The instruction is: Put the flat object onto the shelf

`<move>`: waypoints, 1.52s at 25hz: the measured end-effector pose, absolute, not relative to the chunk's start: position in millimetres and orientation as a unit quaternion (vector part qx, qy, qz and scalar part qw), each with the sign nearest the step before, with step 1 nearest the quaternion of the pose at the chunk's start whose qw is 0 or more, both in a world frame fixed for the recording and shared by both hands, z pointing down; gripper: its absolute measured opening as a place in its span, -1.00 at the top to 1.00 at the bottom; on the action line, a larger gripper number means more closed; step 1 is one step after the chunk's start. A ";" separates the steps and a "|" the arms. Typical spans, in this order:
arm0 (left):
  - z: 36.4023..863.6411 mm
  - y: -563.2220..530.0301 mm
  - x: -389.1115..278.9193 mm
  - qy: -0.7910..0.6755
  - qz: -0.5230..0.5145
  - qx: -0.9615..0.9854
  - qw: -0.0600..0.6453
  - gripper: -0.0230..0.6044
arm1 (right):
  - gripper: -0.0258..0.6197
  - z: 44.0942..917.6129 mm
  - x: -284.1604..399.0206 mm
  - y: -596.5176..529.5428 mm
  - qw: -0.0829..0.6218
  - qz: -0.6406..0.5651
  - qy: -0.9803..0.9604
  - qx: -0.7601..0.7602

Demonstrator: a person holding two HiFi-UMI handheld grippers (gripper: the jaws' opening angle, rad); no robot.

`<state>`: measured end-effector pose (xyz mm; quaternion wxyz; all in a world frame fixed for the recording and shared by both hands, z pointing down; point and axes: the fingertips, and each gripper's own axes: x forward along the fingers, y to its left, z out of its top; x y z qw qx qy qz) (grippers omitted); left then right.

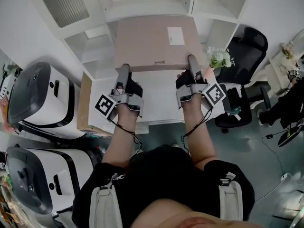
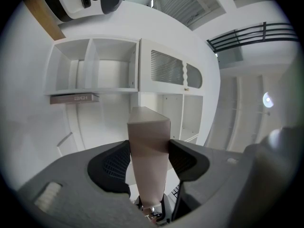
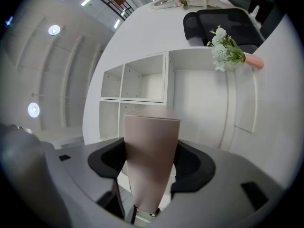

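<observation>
A flat, pinkish-beige box (image 1: 152, 44) with a white label is held up level in front of the white shelf unit (image 1: 142, 6). My left gripper (image 1: 124, 71) is shut on the box's near edge at its left. At the right of that same edge my right gripper (image 1: 192, 62) is also shut on the box. In the left gripper view the box (image 2: 148, 141) runs upward between both dark pads, which press on its faces. The right gripper view shows the box (image 3: 151, 146) clamped the same way, with open shelf compartments (image 3: 137, 84) beyond it.
A white table (image 1: 156, 106) lies below the box. Two white-and-grey machines (image 1: 40, 101) (image 1: 42, 175) stand at the left beside a wooden board (image 1: 85, 103). A black office chair (image 1: 247, 46) and white flowers (image 1: 219, 57) are at the right. A book (image 2: 73, 98) lies on one shelf.
</observation>
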<state>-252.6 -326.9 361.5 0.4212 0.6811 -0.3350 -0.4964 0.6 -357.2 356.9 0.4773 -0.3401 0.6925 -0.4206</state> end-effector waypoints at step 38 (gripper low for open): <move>271.8 -415.7 -289.1 -0.385 -0.497 0.661 0.410 0.10 | 0.04 266.5 -38.7 -469.6 0.457 -0.470 0.688 -0.312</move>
